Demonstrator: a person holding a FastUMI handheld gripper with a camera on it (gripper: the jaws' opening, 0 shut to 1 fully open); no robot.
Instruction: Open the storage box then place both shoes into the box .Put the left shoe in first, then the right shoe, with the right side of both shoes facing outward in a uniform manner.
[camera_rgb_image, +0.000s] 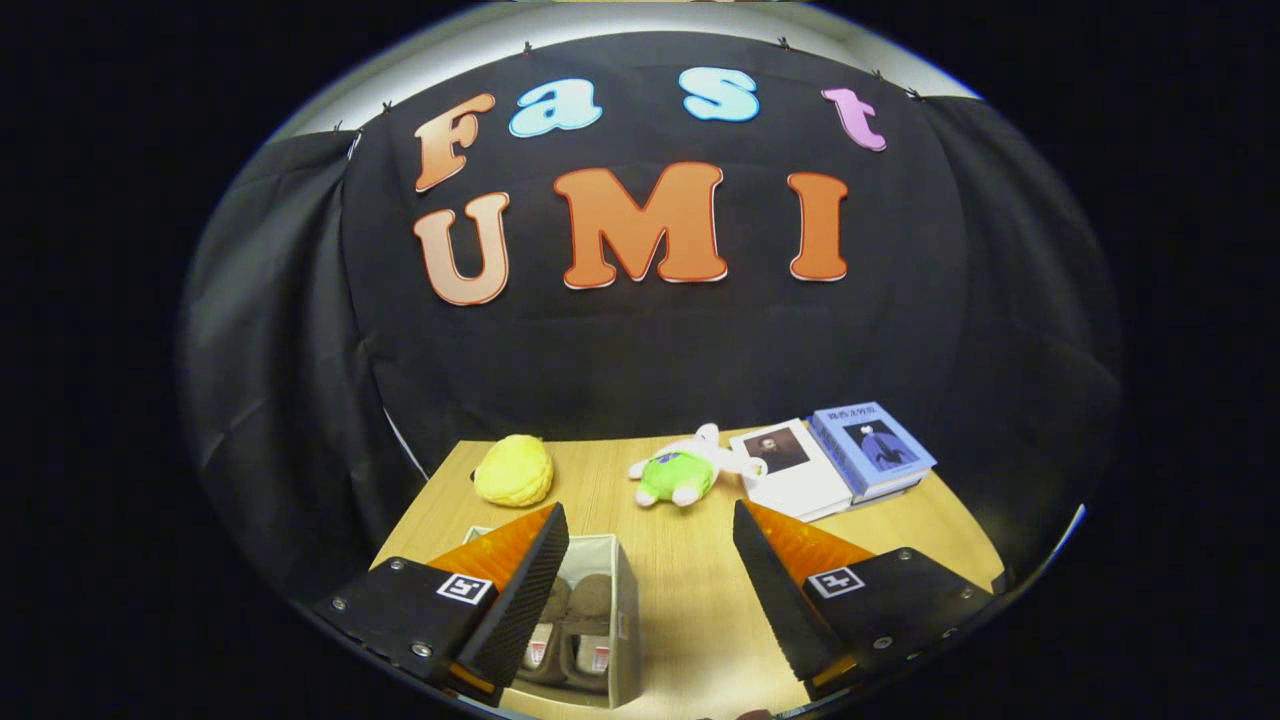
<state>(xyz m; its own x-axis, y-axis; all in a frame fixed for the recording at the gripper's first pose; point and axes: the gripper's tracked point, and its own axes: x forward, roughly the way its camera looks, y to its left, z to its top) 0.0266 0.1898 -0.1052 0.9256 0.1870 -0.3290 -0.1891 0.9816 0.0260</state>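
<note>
Your gripper (650, 590) is wide open and has hold of nothing; bare tabletop (690, 600) shows between the two fingers; it hangs above the near part of the tabletop, tilted down toward it.

Storage box (625, 590) sits at the near left part of the tabletop, just behind and beside your left finger (525, 590), which covers its left part; box is open on top, pale fabric walls; both shoes (575, 625) are inside it, brown slippers side by side, toes pointing toward the far edge; which side faces outward you can't tell from here.

Yellow plush (513, 470) lies near the far left corner; green-and-white plush toy (690, 468) lies near the middle of the far edge, well beyond your fingers; white book (795, 470) and blue book (870, 448) lie just beside each other, touching, at the far right corner, beyond your right finger (775, 590).
</note>
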